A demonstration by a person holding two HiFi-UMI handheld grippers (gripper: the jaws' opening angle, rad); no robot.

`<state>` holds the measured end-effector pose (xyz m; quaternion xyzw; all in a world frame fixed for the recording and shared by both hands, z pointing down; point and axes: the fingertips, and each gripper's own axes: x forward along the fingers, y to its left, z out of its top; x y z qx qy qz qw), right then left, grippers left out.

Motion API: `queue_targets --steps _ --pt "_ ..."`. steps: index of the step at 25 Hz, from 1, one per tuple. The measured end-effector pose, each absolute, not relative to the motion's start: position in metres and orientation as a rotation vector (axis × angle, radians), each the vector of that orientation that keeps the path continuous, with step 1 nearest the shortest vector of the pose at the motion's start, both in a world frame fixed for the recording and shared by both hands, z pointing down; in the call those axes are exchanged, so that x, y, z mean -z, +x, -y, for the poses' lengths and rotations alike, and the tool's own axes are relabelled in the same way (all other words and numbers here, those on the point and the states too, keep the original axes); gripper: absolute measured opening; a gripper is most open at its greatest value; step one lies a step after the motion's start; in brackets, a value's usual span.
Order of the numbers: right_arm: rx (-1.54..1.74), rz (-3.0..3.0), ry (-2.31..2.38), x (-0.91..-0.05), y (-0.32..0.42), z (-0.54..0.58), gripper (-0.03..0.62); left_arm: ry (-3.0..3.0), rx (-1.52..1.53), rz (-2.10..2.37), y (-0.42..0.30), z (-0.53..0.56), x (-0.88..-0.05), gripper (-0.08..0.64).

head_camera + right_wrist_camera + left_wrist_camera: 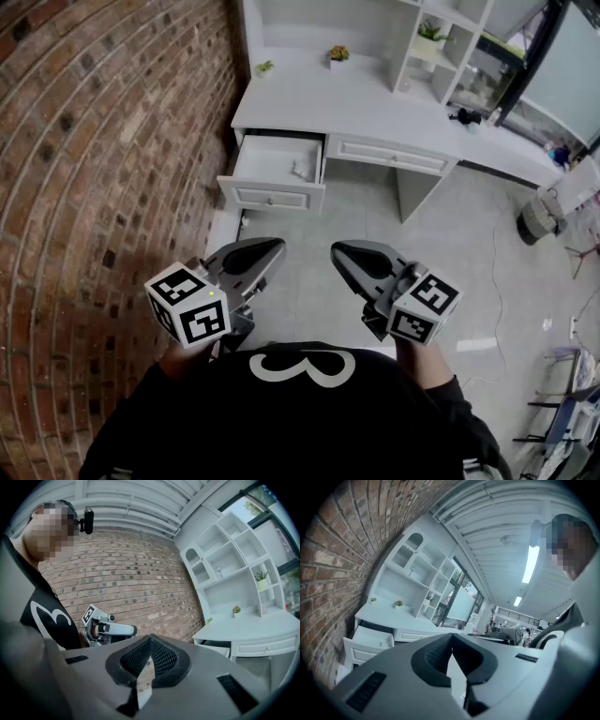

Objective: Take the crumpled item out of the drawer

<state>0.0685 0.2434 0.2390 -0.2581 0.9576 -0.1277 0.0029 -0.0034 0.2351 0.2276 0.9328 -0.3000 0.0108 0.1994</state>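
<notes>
left gripper: clenched, jaws met at the tips with nothing between them; held low before the chest, aimed toward the desk.
right gripper: clenched and empty too, jaws pressed tip to tip; held level with the left gripper, near it but not touching.
below both: bare floor; touched nothing, well short of the furniture.
drawer: leftmost in the desk, stood pulled out, its inside open from above.
item: small pale crumpled lump; lay inside the drawer by its right side, toward the front panel; untouched, well apart from both grippers.
desk: white, top nearly bare, two small plants at the back; second drawer front to the right looked shut.
wall: brick, ran close along the drawer's left side.
step in hand: judged to be the approach; the drawer needed no pulling and no reach into it had begun.
next move: called for closing the distance to the desk, parting one pair of jaws on the way, and coming down from above into the drawer's right front part. Pads then had to be set on either side of the lump, closed lightly, and lifted clear of the drawer wall.
better gripper: probably the right one, since the wall crowded the left side and the item lay to the right.
</notes>
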Motion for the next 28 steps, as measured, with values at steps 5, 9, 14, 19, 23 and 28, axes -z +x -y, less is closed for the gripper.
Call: queue_targets --steps 5,9,14,19,23,28 --pt "0.381 -3.005 -0.794 -0.236 0.078 -0.245 0.009 2.606 -0.038 0.841 0.009 -0.235 -0.227 0.003" --pt "0.422 -2.969 -0.794 -0.234 0.088 -0.243 0.009 2.609 -0.049 0.839 0.019 -0.235 -0.226 0.003" --pt "0.343 -2.979 -0.804 -0.231 0.097 -0.242 0.012 2.619 -0.059 0.856 0.028 -0.234 -0.226 0.003" --pt "0.349 -2.95 -0.816 -0.233 0.109 -0.241 0.012 2.626 -0.061 0.872 0.035 -0.237 -0.231 0.003" --pt "0.292 -2.94 -0.808 -0.227 0.117 -0.244 0.039 2.633 -0.061 0.89 0.04 -0.238 -0.232 0.003" --pt "0.254 -2.907 -0.772 -0.219 0.121 -0.249 0.175 2.647 -0.053 0.888 0.046 -0.239 -0.232 0.003"
